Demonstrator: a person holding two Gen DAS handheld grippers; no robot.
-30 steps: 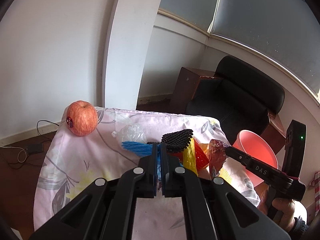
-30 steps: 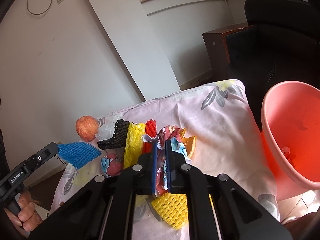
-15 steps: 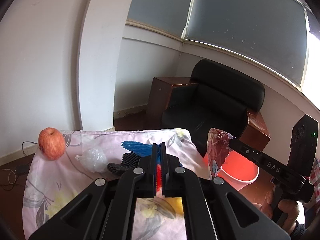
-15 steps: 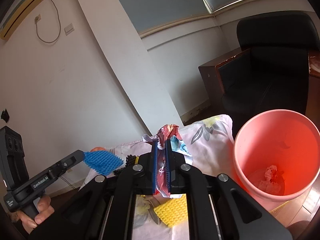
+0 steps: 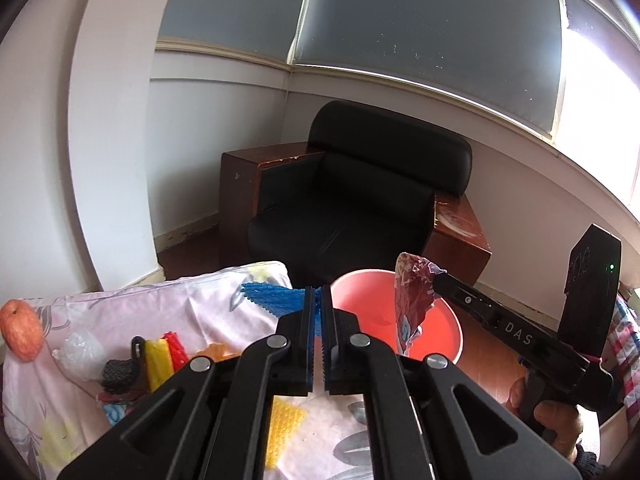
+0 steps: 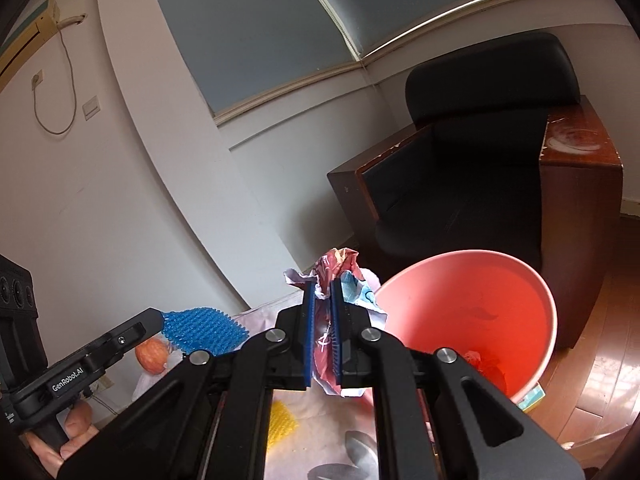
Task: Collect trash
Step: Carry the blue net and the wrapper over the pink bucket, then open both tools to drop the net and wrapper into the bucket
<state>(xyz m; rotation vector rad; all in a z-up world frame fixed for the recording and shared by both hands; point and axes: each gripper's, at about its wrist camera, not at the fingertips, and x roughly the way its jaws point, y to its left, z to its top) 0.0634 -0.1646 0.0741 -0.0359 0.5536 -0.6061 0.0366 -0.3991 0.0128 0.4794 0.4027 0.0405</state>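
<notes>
A desk (image 5: 208, 308) under a pink flowered cloth carries an apple (image 5: 20, 330) at its far left corner, a clear plastic wad (image 5: 80, 350), black (image 5: 118, 376), yellow (image 5: 156, 362) and red (image 5: 176, 346) foam nets, and another yellow net (image 5: 282, 426) nearer.

Both wrist views look slightly downward, close over the pink bin (image 5: 400, 320), sharing the armchair (image 6: 480, 160).
</notes>
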